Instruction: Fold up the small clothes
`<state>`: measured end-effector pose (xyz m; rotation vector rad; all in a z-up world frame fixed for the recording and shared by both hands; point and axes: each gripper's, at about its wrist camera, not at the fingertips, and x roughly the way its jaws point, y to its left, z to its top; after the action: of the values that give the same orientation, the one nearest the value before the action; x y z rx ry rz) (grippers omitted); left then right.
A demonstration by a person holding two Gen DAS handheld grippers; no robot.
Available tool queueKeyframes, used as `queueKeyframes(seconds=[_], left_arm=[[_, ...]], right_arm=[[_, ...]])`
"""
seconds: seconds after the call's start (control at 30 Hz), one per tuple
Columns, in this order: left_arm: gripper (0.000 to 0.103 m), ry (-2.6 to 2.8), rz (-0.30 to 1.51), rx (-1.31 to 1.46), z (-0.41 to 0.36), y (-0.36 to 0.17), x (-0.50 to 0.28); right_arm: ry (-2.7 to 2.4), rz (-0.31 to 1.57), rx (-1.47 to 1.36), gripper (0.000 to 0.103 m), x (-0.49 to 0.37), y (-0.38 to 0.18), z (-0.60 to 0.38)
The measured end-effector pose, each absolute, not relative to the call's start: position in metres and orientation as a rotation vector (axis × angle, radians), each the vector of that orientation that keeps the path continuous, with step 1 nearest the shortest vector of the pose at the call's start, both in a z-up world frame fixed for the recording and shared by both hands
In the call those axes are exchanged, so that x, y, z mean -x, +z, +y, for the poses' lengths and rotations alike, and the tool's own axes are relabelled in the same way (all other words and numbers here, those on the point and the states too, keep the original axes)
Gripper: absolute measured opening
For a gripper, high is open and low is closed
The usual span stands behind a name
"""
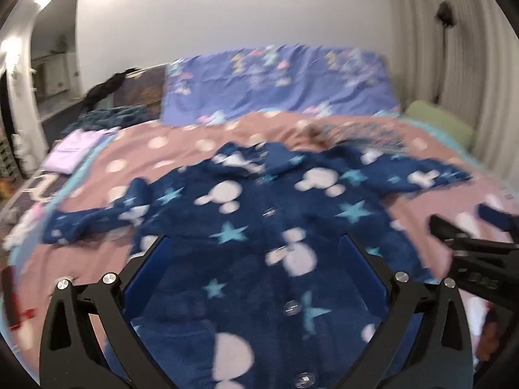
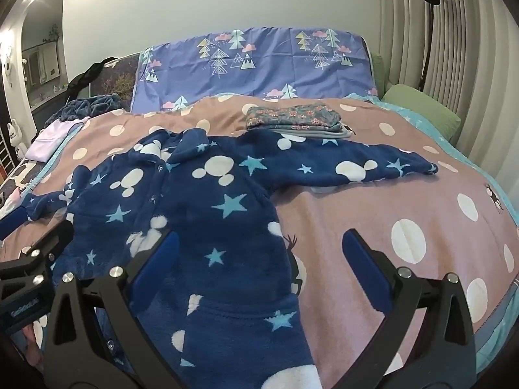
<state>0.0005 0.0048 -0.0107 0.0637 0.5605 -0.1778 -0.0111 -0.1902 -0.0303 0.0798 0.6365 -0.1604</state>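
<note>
A navy fleece child's pajama top point(image 1: 259, 220) with white mouse heads and light blue stars lies spread front-up on the bed, sleeves out to both sides; it also shows in the right wrist view point(image 2: 201, 207). My left gripper point(image 1: 256, 265) is open, hovering over the top's button line. My right gripper point(image 2: 259, 259) is open over the top's right edge, one finger above the fleece, the other above the bedspread. The right gripper also shows at the right edge of the left wrist view point(image 1: 467, 243), the left gripper at the left edge of the right wrist view point(image 2: 35, 249).
The pink bedspread point(image 2: 373, 201) with white dots covers the bed. A folded floral garment stack point(image 2: 292, 120) lies behind the top. A purple tree-print pillow point(image 2: 259, 61), a green pillow point(image 2: 421, 103), a lilac folded cloth point(image 2: 52, 136) and a floor lamp point(image 2: 428, 16) stand around.
</note>
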Motion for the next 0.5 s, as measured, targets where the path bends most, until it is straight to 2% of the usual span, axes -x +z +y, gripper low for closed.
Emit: queueKeyframes(seconds=[0.17,0.5], left_arm=[[0.102,-0.212,0.554,-0.062,0.002,-0.006,0.0],[0.102,-0.204,0.664,-0.101,0.002,-0.023,-0.007]], right_arm=[[-0.155,0.63,-0.09,0.101,0.011,-0.029,-0.189],[-0.118,0.687,-0.096,0.101,0.006,-0.034,-0.183]])
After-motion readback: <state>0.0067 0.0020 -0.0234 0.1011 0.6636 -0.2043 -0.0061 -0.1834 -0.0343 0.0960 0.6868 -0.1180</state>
